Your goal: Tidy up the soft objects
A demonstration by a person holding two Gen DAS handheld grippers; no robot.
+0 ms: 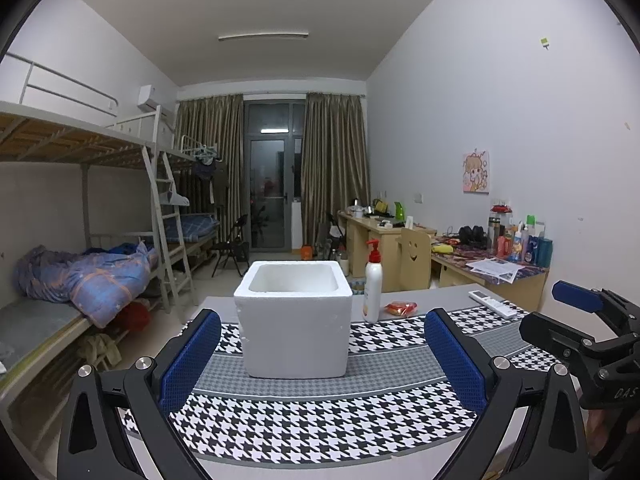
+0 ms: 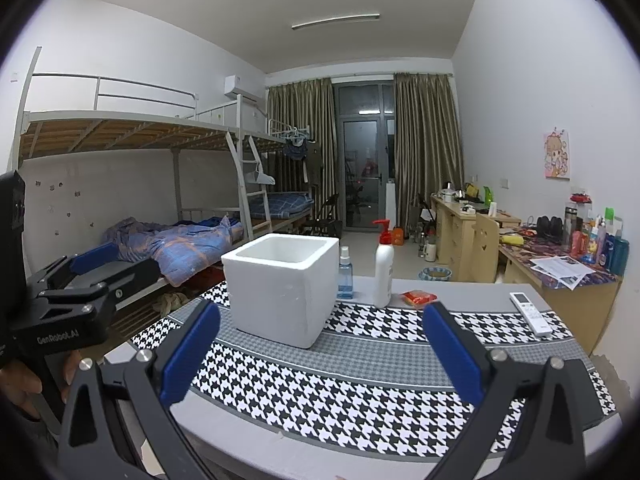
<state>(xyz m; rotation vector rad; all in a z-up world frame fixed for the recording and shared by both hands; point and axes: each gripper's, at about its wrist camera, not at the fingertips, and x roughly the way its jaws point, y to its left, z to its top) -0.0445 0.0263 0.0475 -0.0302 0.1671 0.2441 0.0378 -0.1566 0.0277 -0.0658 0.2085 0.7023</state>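
A white foam box (image 1: 294,320) stands open-topped on a black-and-white houndstooth cloth (image 1: 304,428) spread over the grey table. The box looks empty as far as its inside shows. A small red soft packet (image 1: 401,308) lies behind the box to the right, next to a white pump bottle (image 1: 373,292). My left gripper (image 1: 322,316) is open just in front of the box, nothing between its blue pads. My right gripper (image 2: 322,310) is also open and empty, with the box (image 2: 280,288) ahead to its left and the red packet (image 2: 418,298) ahead to its right.
A blue spray bottle (image 2: 345,276) stands behind the box beside the pump bottle (image 2: 384,272). A white remote (image 2: 530,312) lies at the table's right. The left gripper (image 2: 120,266) shows at the left edge. Bunk beds stand left, cluttered desks right.
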